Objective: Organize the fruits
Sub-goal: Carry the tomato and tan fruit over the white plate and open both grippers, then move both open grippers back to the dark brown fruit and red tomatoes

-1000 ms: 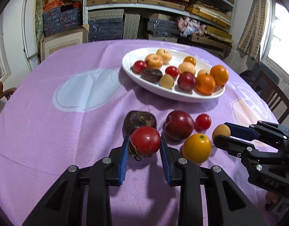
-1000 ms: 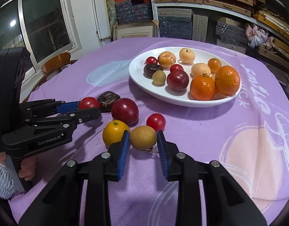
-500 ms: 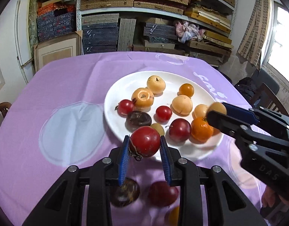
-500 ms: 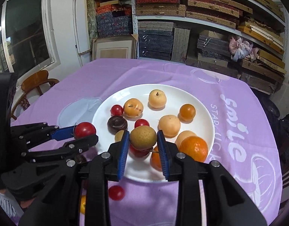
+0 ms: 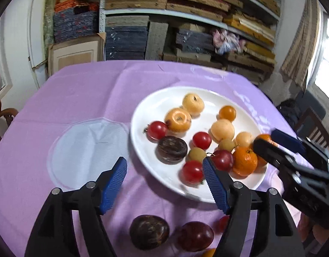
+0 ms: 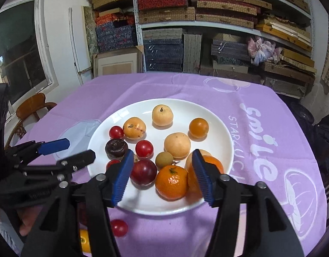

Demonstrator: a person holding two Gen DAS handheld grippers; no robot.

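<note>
A white plate point(image 5: 147, 111) point(image 6: 220, 128) on the purple cloth holds several fruits. My left gripper point(image 5: 164, 180) is open above the plate's near left rim; a red tomato point(image 5: 192, 172) lies on the plate by its right finger. My right gripper point(image 6: 161, 177) is open over the plate's near side, above a dark red plum point(image 6: 143, 172) and an orange point(image 6: 171, 182); a small tan fruit point(image 6: 163, 159) lies just beyond. On the cloth lie a dark brown fruit point(image 5: 149, 231), a red plum point(image 5: 195, 236), a small red tomato point(image 6: 119, 227) and a yellow-orange fruit point(image 6: 84, 241).
The round table point(image 6: 271, 107) has a purple cloth with white print. A wooden chair point(image 6: 29, 109) stands at its left, another chair point(image 5: 314, 128) at its right. Shelves of boxes point(image 6: 186, 32) fill the wall behind.
Both grippers have opened over the plate. The red tomato left the left gripper and the tan fruit left the right gripper; both now lie on the plate.
</note>
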